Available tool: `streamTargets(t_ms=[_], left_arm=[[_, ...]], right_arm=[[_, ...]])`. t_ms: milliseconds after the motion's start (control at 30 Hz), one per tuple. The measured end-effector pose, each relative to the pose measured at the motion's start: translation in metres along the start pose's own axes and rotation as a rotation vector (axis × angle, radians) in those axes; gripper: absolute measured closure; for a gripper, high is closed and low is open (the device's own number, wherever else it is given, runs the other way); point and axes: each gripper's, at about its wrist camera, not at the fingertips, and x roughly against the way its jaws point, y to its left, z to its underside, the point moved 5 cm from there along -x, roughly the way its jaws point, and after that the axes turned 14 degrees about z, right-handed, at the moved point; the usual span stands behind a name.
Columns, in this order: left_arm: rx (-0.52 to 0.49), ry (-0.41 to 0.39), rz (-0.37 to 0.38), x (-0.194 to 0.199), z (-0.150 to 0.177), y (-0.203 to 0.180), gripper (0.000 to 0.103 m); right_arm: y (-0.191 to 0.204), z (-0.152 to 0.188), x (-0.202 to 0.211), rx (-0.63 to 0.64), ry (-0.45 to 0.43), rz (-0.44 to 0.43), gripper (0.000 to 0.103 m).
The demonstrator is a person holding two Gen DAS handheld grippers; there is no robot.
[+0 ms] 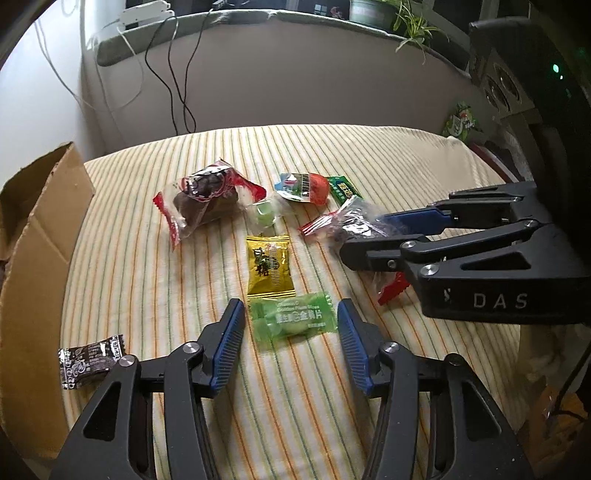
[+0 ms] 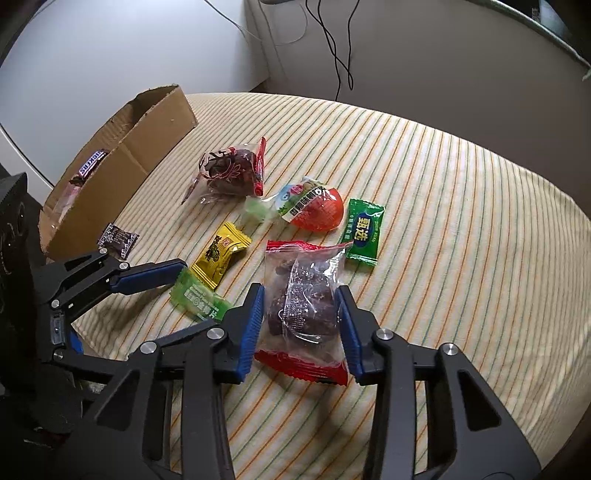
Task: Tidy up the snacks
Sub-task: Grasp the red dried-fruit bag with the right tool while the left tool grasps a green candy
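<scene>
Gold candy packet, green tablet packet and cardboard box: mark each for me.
Gold candy packet (image 1: 270, 266): left wrist view, middle of its printed face.
Green tablet packet (image 1: 295, 319): left wrist view, centre of the wrapper.
Cardboard box (image 2: 147, 138): right wrist view, outer side wall.

A striped cloth (image 1: 388, 155) is covering the table. Black and white cables (image 1: 173, 85) are hanging down the wall behind, beneath what is perhaps a white power strip (image 1: 146, 11). A potted plant (image 1: 402, 18) is sitting on the ledge.

Both the left gripper (image 1: 291, 334) and right gripper (image 2: 300, 325) are black linkage frames with silver round screws and ribbed blue pads (image 1: 231, 341), the right housing lettered "DAS" in white.
</scene>
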Motion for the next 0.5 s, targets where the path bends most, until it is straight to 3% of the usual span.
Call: streamTargets(t_ms=[167, 367, 500], left_arm=[[-0.049, 0.000, -0.039, -0.0072, -0.0007, -0.0066, 0.052], [-0.049, -0.014, -0.048, -0.0038, 0.0000, -0.0027, 0.072], [-0.036, -0.021, -0.035, -0.0002, 0.0013, 0.0002, 0.077]], right_arm=[[0.0026, -0.0001, -0.0004, 0.003, -0.002, 0.003, 0.062], [0.0036, 0.0005, -0.0001, 0.000, -0.005, 0.008, 0.063], [0.0017, 0.0018, 0.0030, -0.004, -0.009, 0.013, 0.063]])
